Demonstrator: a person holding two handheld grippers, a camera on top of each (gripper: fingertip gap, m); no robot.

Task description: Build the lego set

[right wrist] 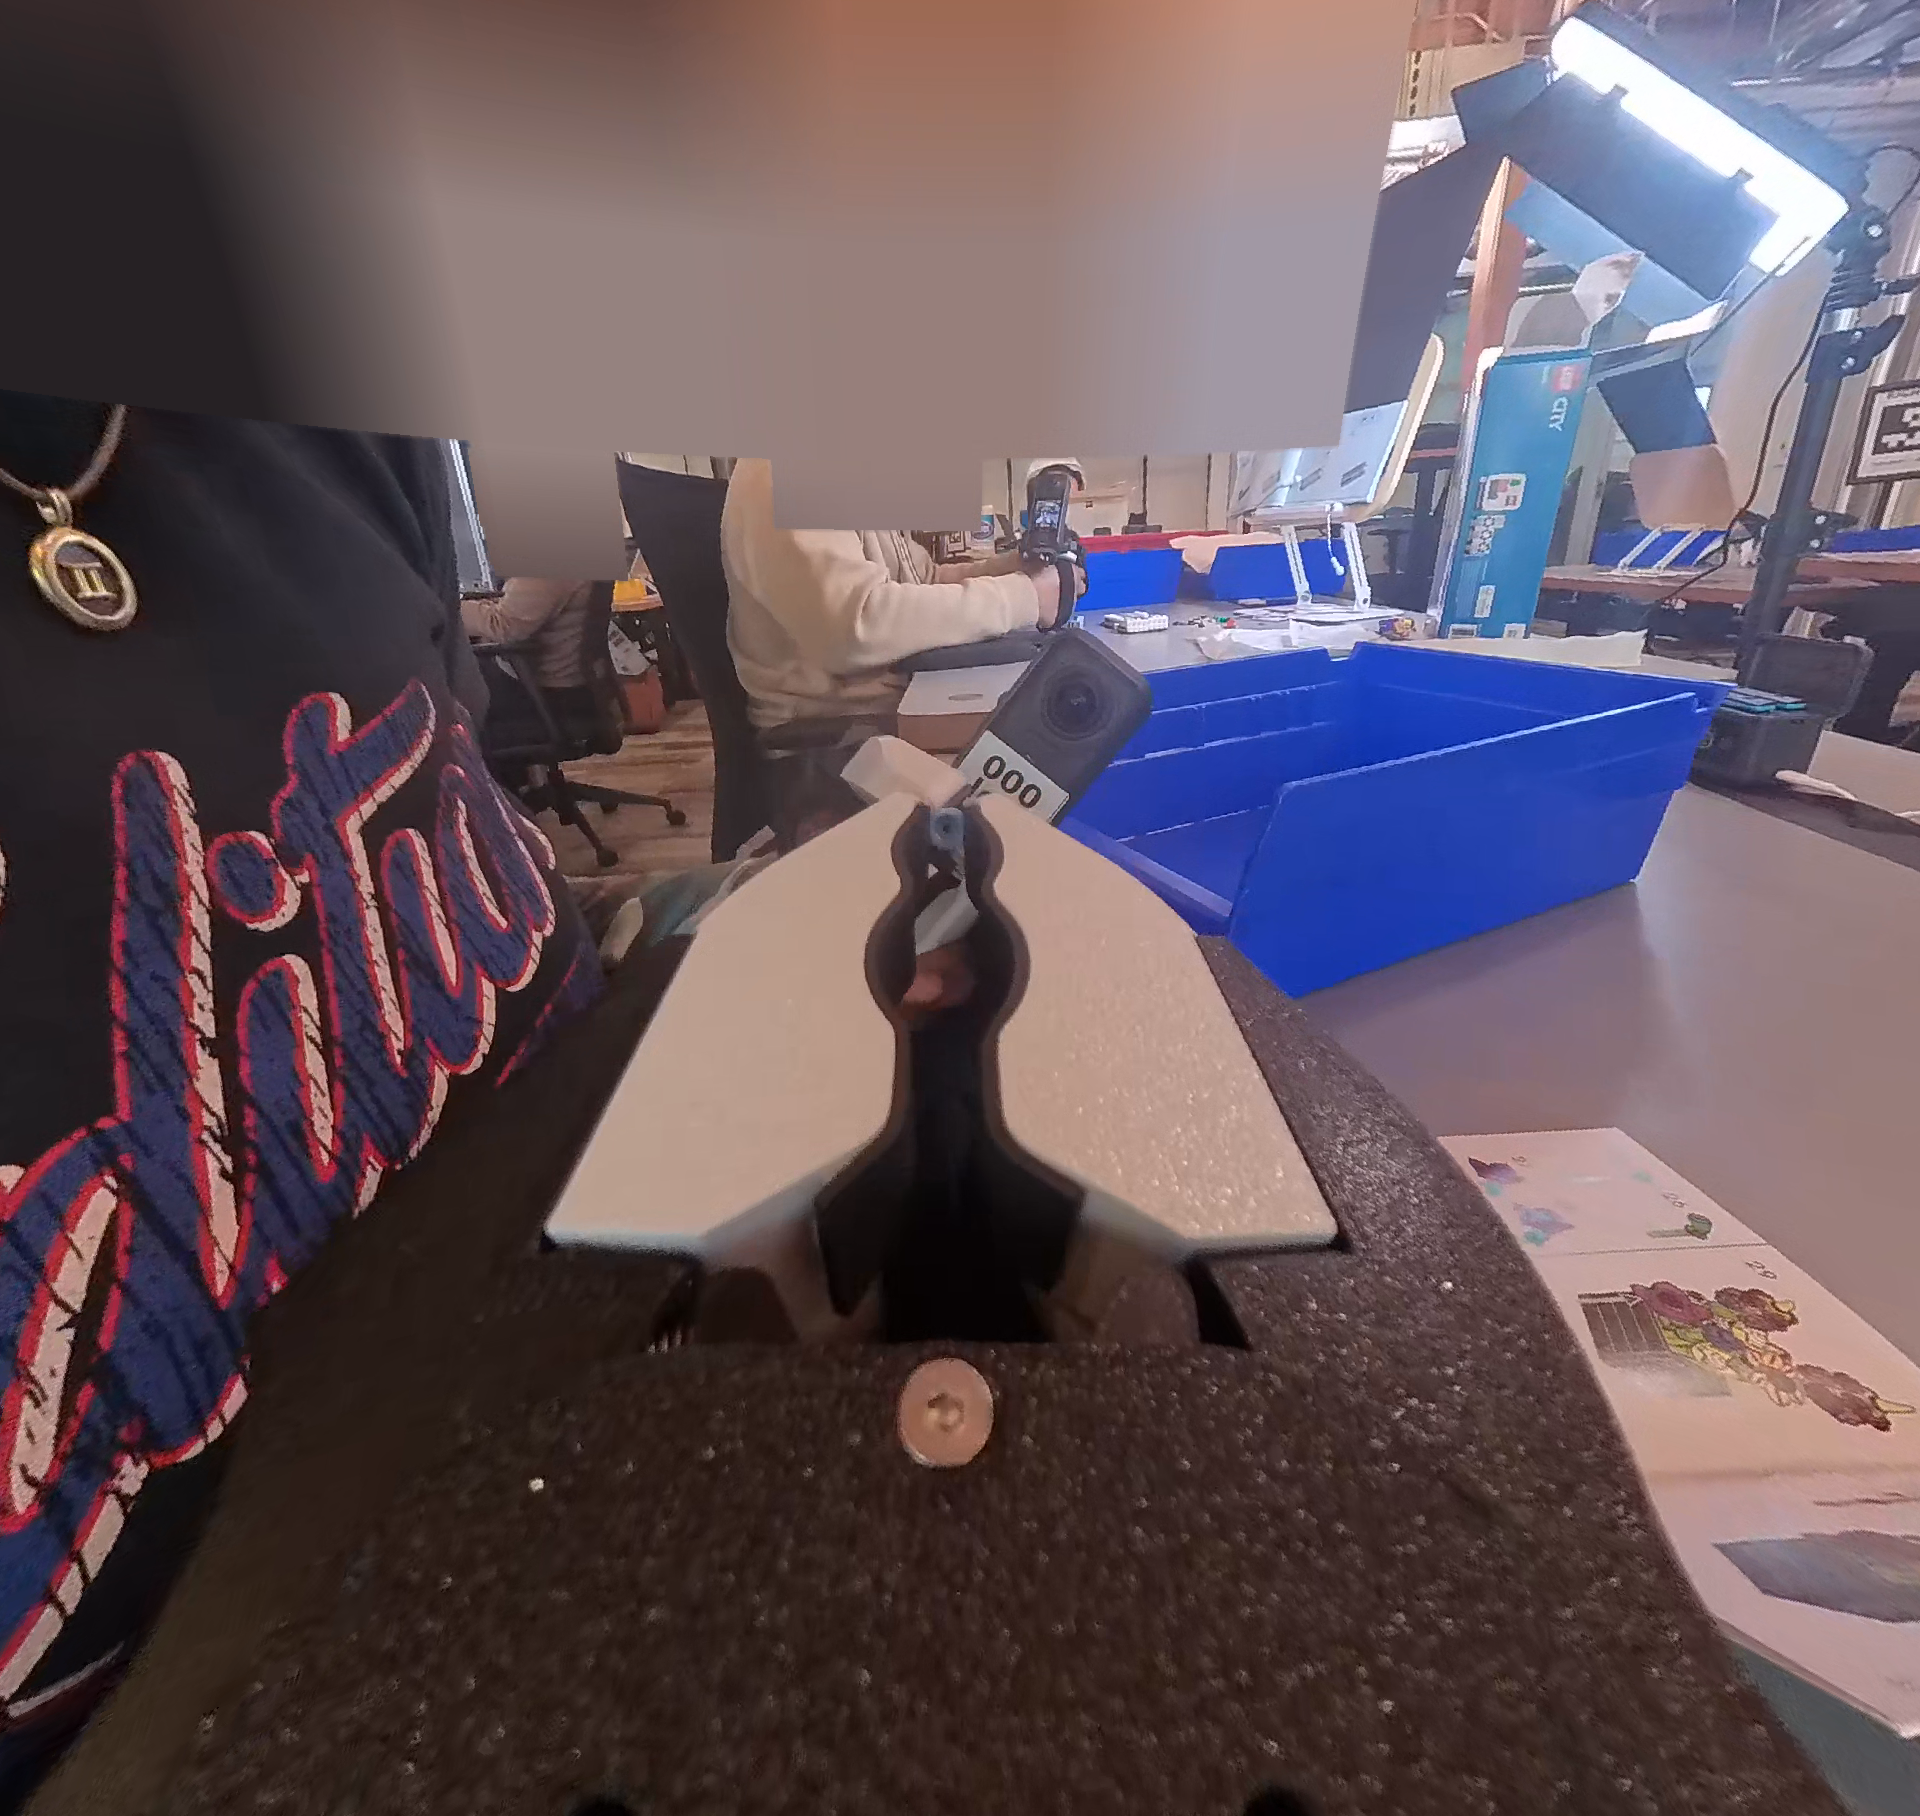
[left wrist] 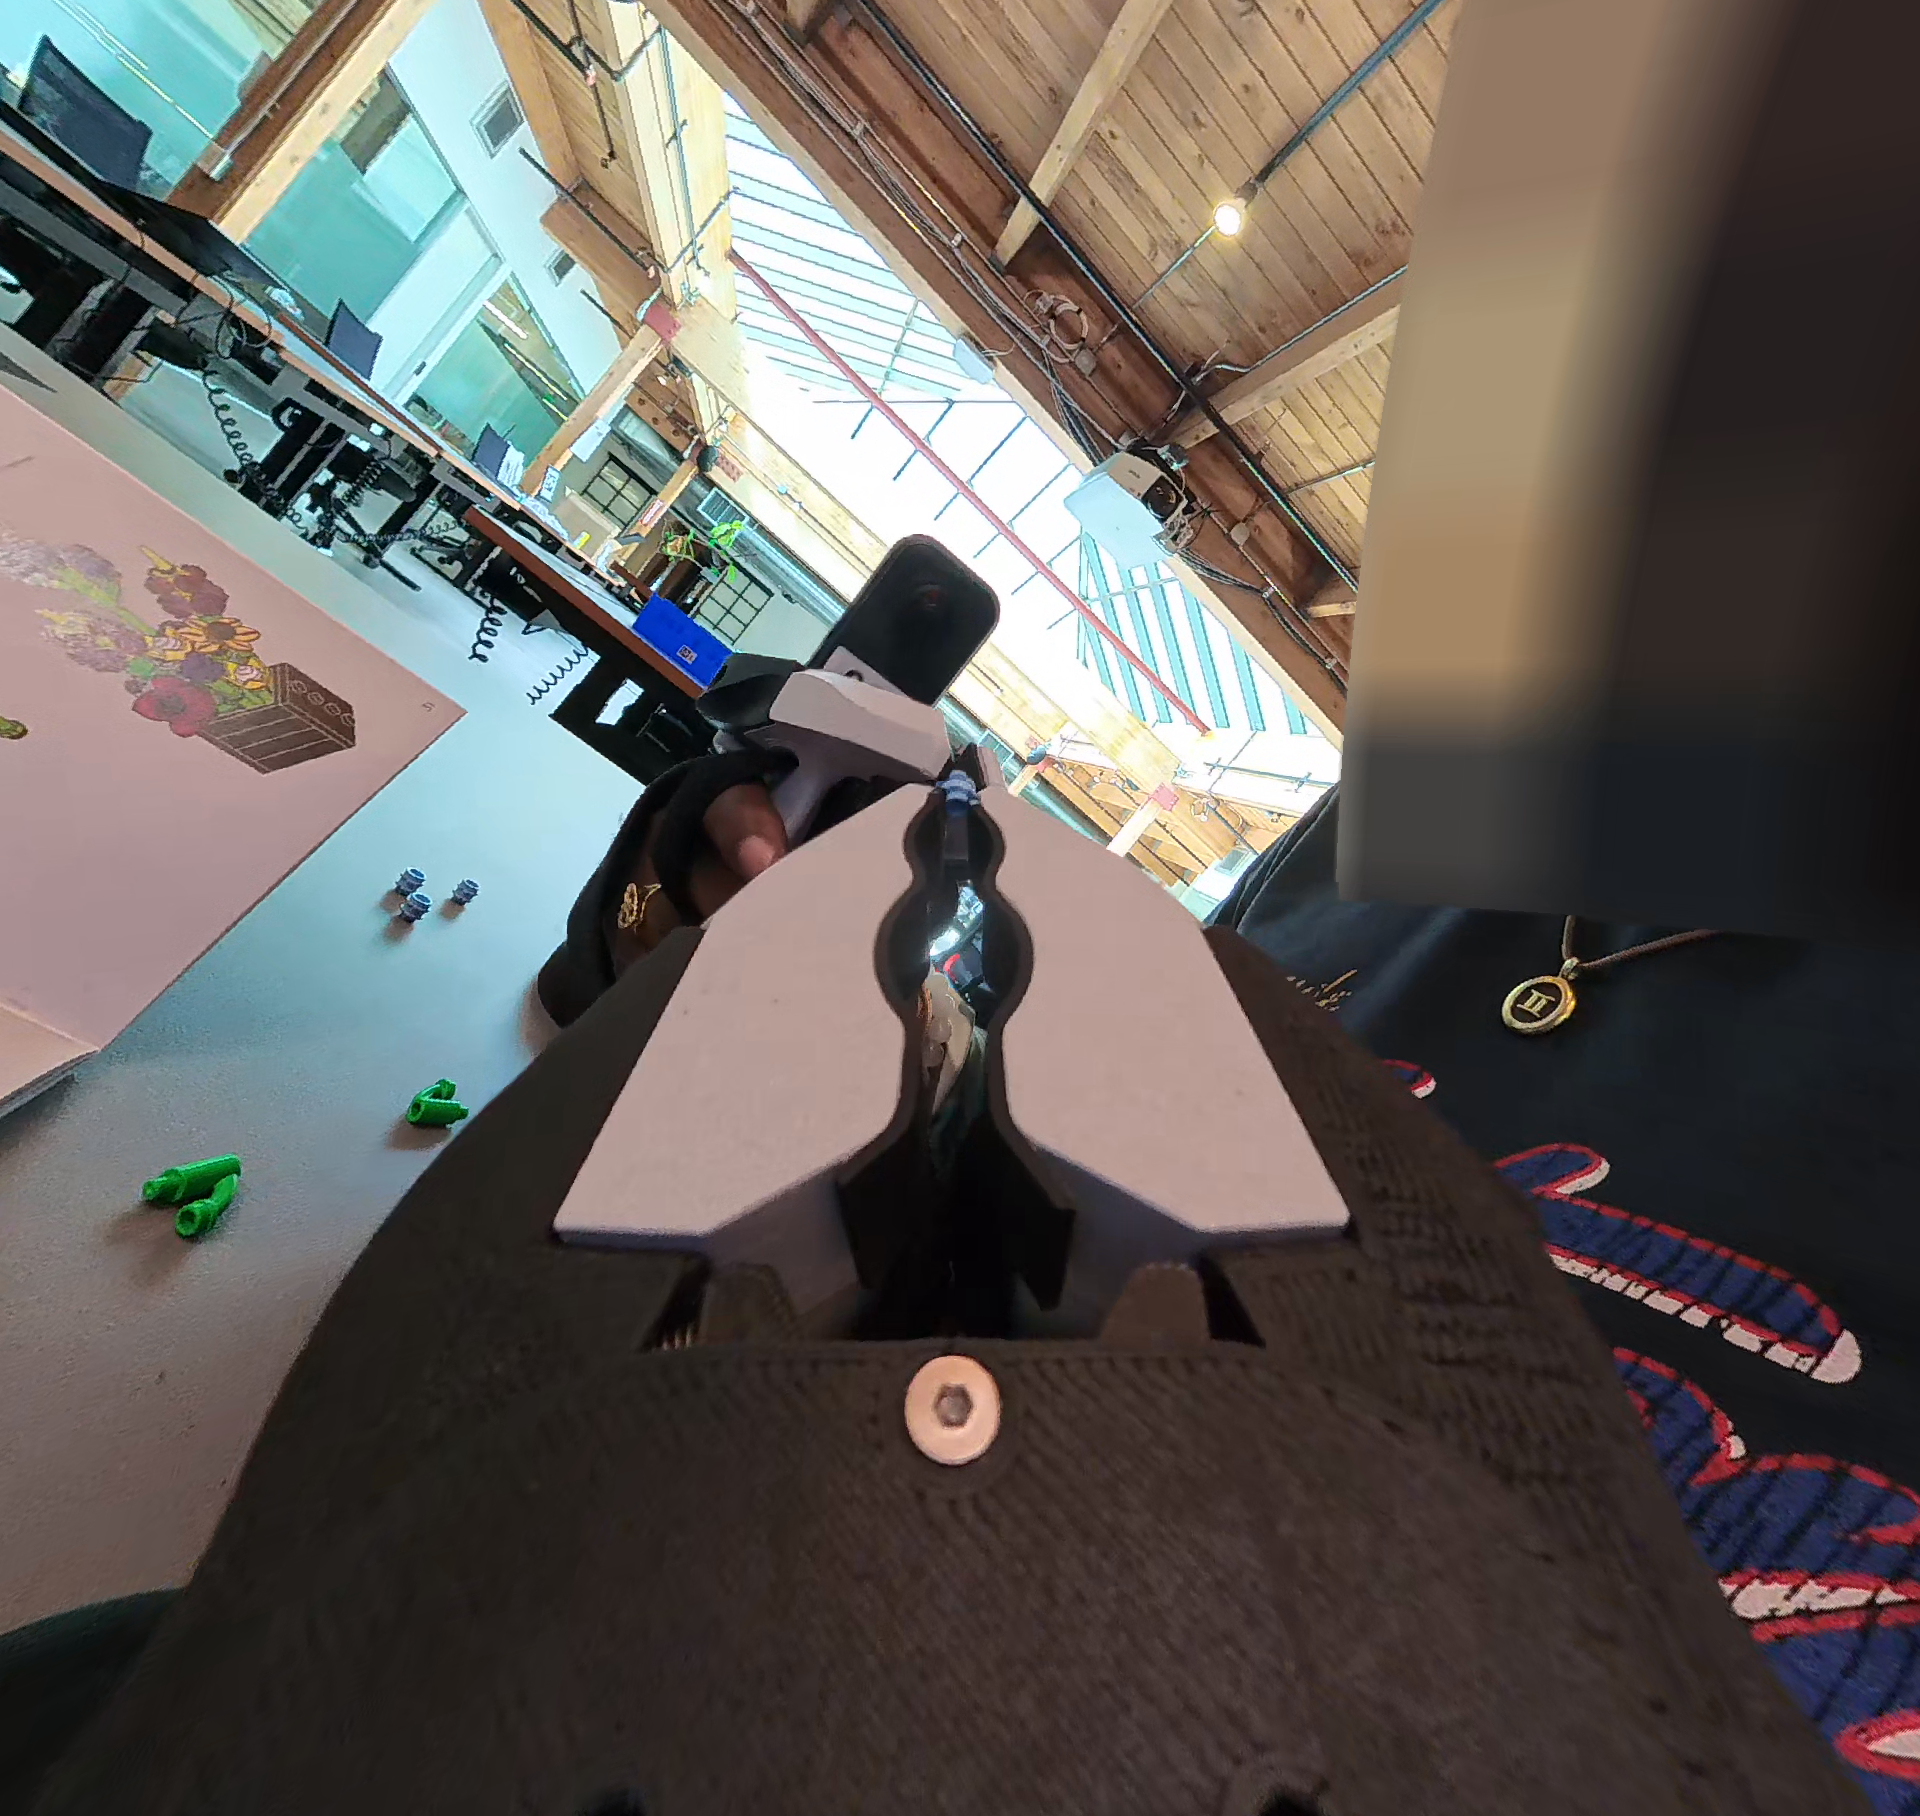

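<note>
Both grippers are held up in the air, tip to tip, in front of a person in a dark printed shirt. My left gripper (left wrist: 954,816) is shut on a thin dark stem piece (left wrist: 953,847). A small blue piece (left wrist: 957,790) sits at the stem's far end. My right gripper (right wrist: 940,821) is shut on that small blue piece (right wrist: 942,828). The right gripper (left wrist: 831,717) also shows beyond my left fingertips, held by a hand. The left gripper's body and camera (right wrist: 1065,712) show beyond my right fingertips.
On the grey table lie three small blue-grey round pieces (left wrist: 428,896) and green pieces (left wrist: 192,1190) (left wrist: 436,1106). An open instruction booklet (left wrist: 156,727) (right wrist: 1714,1351) lies flat. A blue bin (right wrist: 1455,831) stands on the table. Another person sits at a desk behind. Both grippers' tips are close together, under 4 cm apart.
</note>
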